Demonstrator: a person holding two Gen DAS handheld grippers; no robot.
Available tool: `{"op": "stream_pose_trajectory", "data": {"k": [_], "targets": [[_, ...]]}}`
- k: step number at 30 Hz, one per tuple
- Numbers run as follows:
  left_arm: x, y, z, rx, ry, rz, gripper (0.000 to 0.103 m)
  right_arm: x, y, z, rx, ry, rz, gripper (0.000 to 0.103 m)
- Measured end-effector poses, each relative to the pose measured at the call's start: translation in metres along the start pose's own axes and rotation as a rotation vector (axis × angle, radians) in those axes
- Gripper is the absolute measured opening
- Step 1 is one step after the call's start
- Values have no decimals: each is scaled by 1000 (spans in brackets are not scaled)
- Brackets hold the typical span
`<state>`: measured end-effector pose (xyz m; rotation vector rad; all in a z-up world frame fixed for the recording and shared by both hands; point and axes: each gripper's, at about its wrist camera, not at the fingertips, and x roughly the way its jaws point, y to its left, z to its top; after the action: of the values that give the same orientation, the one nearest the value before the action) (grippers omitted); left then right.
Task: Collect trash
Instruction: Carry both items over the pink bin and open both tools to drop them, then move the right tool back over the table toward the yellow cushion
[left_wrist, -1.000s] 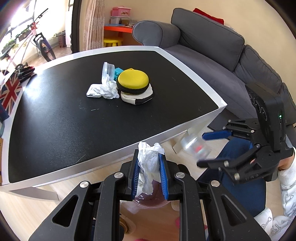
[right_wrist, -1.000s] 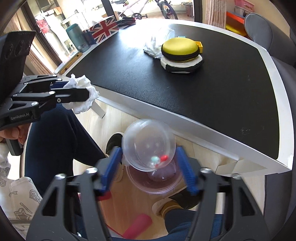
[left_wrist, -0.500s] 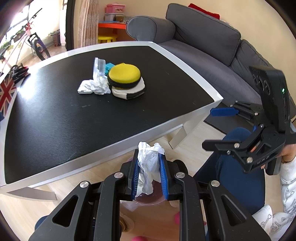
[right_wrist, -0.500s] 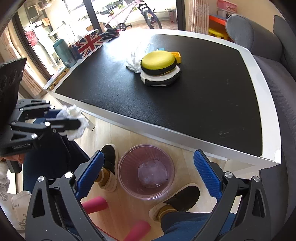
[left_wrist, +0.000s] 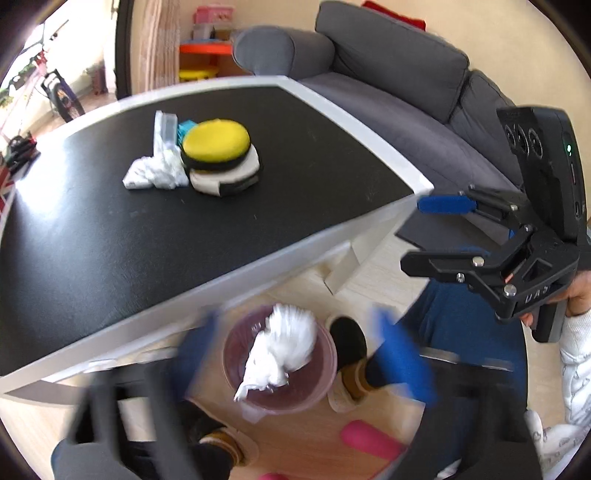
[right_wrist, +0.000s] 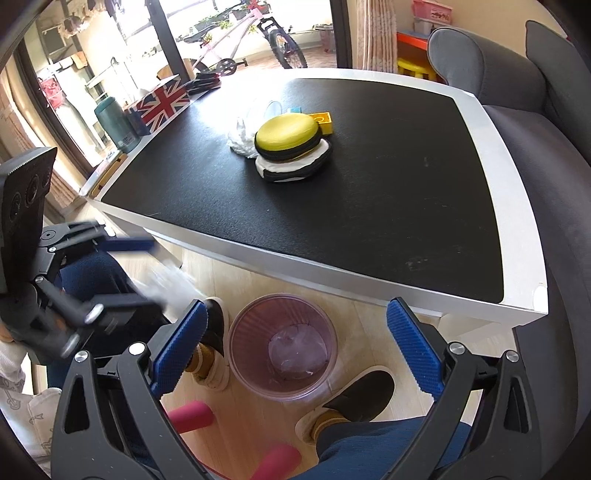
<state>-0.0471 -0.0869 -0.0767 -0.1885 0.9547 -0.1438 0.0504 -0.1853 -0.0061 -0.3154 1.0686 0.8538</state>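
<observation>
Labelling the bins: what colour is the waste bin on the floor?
Translucent pinkish purple waste bin, clearest in the right wrist view.

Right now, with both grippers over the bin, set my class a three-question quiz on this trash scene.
1. True or false: the left gripper grips the white tissue.
2. What lies directly below that tissue? A) sofa B) pink bin C) table
3. What trash remains on the table beside the yellow case?

Key: 1 false, its fingers have just opened and the tissue is loose between them. 2 B. 3 crumpled white tissue.
</observation>
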Motion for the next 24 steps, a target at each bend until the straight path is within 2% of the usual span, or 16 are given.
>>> {"op": "stream_pose_trajectory", "data": {"k": [14,24], "targets": [[-4,8,3,-39,6,39,95,2,0,-1,2,3,3,97],[-17,19,6,-66,-23,60,96,1,2,4,-5,-3,6,97]]}}
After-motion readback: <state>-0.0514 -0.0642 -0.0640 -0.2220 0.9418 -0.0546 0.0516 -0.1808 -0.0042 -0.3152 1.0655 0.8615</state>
